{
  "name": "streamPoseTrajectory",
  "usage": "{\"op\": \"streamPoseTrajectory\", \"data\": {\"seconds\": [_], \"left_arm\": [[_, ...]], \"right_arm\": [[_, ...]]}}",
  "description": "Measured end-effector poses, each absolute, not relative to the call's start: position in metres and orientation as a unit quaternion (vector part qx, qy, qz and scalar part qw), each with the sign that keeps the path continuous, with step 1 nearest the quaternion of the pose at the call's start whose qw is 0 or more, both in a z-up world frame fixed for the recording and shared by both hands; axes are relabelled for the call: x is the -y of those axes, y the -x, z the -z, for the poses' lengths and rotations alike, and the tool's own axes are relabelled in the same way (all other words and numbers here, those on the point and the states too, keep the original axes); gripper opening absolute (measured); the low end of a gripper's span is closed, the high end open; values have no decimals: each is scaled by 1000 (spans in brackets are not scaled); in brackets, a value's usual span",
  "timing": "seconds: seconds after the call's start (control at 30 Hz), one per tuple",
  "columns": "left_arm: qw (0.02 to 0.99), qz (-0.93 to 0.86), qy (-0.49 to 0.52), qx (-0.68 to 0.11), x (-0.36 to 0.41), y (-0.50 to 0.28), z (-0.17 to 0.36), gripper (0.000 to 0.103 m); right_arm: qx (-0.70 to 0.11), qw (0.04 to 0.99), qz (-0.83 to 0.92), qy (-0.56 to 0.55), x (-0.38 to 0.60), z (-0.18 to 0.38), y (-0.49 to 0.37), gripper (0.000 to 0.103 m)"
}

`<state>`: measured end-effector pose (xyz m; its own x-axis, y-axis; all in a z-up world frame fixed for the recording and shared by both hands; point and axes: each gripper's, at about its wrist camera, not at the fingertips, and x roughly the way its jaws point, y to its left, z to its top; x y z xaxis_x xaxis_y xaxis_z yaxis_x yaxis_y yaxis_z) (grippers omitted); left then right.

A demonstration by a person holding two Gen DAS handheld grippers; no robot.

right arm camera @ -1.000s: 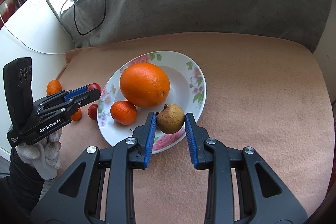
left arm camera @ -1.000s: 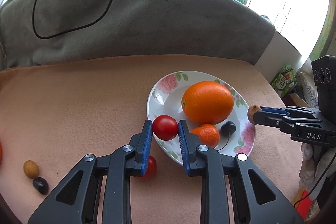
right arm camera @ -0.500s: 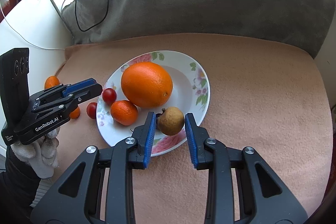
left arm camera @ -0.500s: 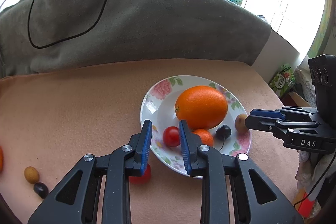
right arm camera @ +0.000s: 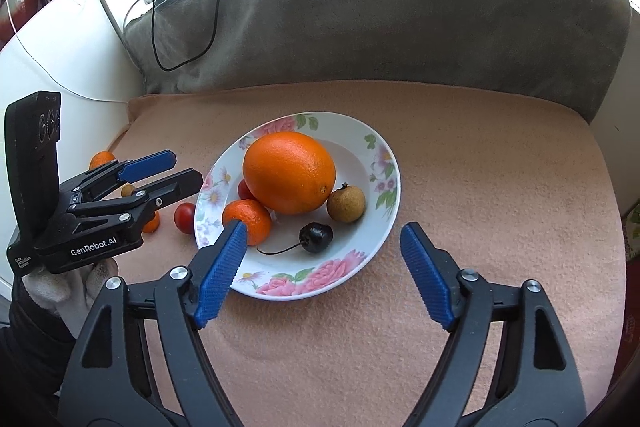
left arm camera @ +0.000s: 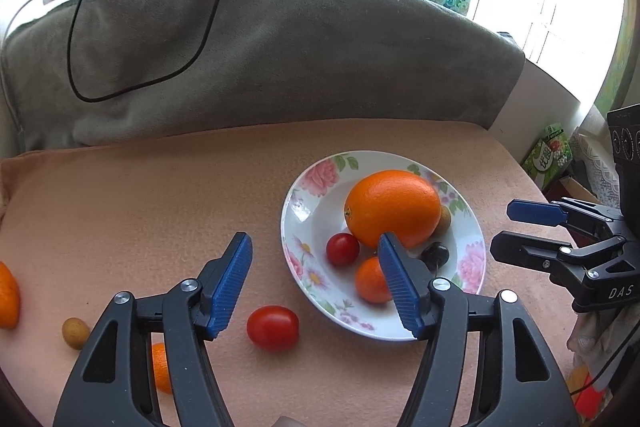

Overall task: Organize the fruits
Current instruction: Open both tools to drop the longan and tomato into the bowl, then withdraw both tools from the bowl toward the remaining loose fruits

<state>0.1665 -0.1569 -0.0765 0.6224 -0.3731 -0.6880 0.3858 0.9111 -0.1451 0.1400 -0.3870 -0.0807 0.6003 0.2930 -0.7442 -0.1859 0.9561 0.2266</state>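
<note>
A floral white plate [left arm camera: 308, 203] [right arm camera: 380, 163] holds a big orange [left arm camera: 392, 207] [right arm camera: 289, 171], a small mandarin [left arm camera: 370, 279] [right arm camera: 248, 219], a cherry tomato [left arm camera: 342, 249], a dark cherry [right arm camera: 316, 237] and a brown longan [right arm camera: 346, 203]. My left gripper [left arm camera: 316, 283] is open and empty, just in front of the plate's left rim. My right gripper [right arm camera: 322, 275] is open and empty, in front of the plate. A second tomato [left arm camera: 273, 327] lies on the cloth beside the plate.
Left of the plate on the peach cloth [left arm camera: 160, 195] lie a longan [left arm camera: 75, 333], an orange piece [left arm camera: 8, 295] and a mandarin [left arm camera: 160, 367]. A grey cushion [left arm camera: 280, 59] with a black cable rises behind. The cloth's edge drops off at right.
Both grippers opened and drew back from the plate. The left one let go of the cherry tomato on the plate, the right one let go of the longan beside the big orange.
</note>
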Motion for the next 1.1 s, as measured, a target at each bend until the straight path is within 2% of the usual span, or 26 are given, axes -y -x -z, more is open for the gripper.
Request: {"op": "streamPoseTrajectory", "data": {"seconds": [0.07, 1.1], "left_arm": [[904, 199, -12, -379, 157, -166, 75, 73], [922, 157, -11, -354, 104, -145, 52, 73]], "right_arm": [[-425, 893, -132, -63, 387, 80, -140, 82], [-390, 908, -151, -30, 331, 53, -118, 82]]}}
